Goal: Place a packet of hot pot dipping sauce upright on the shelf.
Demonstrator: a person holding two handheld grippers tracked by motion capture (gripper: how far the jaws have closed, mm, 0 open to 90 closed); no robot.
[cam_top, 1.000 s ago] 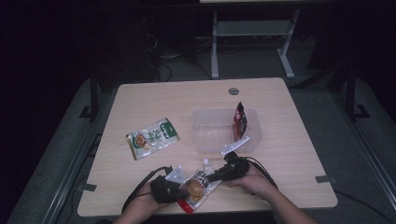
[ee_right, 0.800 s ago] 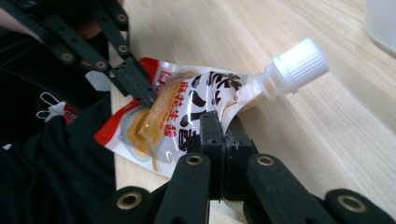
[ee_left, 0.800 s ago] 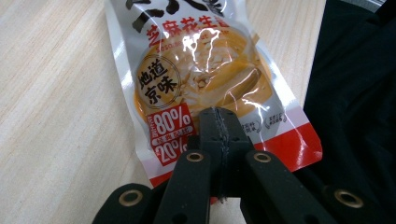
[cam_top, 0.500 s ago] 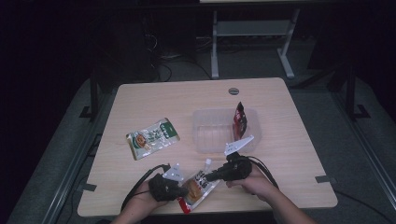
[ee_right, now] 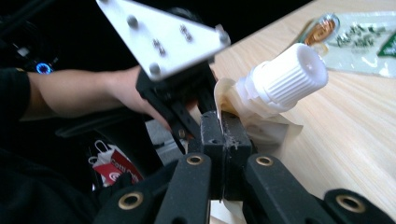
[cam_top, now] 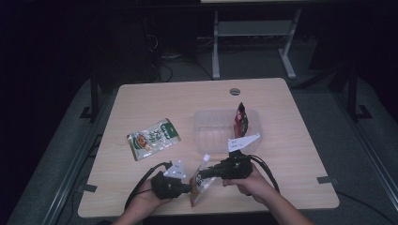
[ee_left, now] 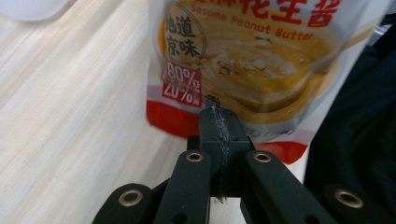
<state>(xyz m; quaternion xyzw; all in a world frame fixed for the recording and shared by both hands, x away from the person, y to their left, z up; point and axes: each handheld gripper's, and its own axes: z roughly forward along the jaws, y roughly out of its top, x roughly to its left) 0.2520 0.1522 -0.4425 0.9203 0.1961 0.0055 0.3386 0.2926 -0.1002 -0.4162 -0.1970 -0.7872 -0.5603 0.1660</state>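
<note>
A sesame peanut butter pouch [cam_top: 201, 182] [ee_left: 243, 56] with a white screw cap [cam_top: 205, 158] [ee_right: 286, 77] hangs between both grippers near the table's front edge. My left gripper [cam_top: 187, 189] [ee_left: 218, 114] is shut on the pouch's red bottom edge. My right gripper [cam_top: 203, 175] [ee_right: 223, 120] is shut on the pouch's upper edge just beside the cap. In the right gripper view the left gripper's grey plate [ee_right: 161, 32] and the hand holding it sit just beyond the pouch.
A clear plastic container [cam_top: 211, 136] stands mid-table with a red packet [cam_top: 241, 119] upright in its right end. A green snack packet [cam_top: 154, 138] [ee_right: 359, 42] lies flat to the left. The table's front edge [cam_top: 263, 208] is close under the hands.
The right gripper has risen a little with the pouch's cap end, lifting that end off the table. The left gripper has kept its place on the bottom edge.
</note>
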